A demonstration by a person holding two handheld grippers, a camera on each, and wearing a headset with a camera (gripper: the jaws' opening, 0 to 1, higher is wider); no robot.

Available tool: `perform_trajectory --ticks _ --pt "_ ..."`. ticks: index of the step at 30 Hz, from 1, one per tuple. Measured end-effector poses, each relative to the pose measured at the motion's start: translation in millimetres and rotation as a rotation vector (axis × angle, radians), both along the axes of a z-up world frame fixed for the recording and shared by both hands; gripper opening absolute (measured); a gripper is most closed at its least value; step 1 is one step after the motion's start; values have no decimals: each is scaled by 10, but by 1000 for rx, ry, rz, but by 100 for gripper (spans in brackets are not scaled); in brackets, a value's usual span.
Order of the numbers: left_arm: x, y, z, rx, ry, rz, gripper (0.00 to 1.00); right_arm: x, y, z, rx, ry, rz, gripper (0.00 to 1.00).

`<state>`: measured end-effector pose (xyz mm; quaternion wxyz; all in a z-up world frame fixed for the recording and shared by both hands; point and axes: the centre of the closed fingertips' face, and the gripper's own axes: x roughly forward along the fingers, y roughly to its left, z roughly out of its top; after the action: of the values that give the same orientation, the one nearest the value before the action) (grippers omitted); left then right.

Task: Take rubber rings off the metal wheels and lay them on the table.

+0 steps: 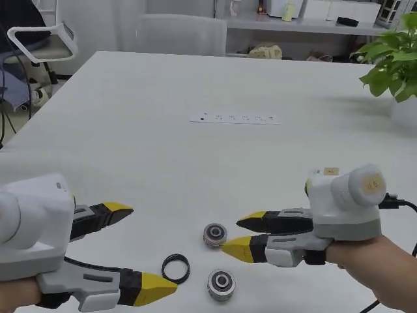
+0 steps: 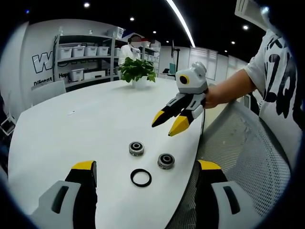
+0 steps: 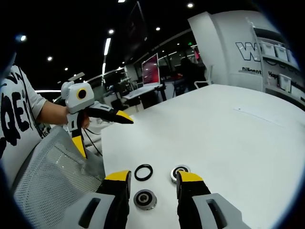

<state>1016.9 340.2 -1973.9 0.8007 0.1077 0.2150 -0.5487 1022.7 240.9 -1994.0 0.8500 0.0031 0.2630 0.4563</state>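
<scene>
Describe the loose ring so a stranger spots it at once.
On the white table, by its near edge, lie three round things. Two are chunky metal wheels; the ring is the thin, open black hoop left of them.

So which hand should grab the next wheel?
Probably the right gripper: its open fingers frame a wheel in its own view, and the head view shows their tips close by it. The left gripper hangs farther back, nearer the loose ring.

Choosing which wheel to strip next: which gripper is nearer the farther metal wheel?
Right. The right gripper has its tips just beside the farther wheel; the left gripper is on the other side, past the loose ring.
</scene>
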Motion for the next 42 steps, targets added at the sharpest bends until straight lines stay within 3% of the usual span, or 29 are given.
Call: perform_trajectory --ticks 20,42 --pt "1 17 52 3 -13 4 84 -117 -242 125 -45 -84 -15 45" --pt "-3 40 50 14 -22 6 85 -279 -452 129 -104 -140 -17 60"
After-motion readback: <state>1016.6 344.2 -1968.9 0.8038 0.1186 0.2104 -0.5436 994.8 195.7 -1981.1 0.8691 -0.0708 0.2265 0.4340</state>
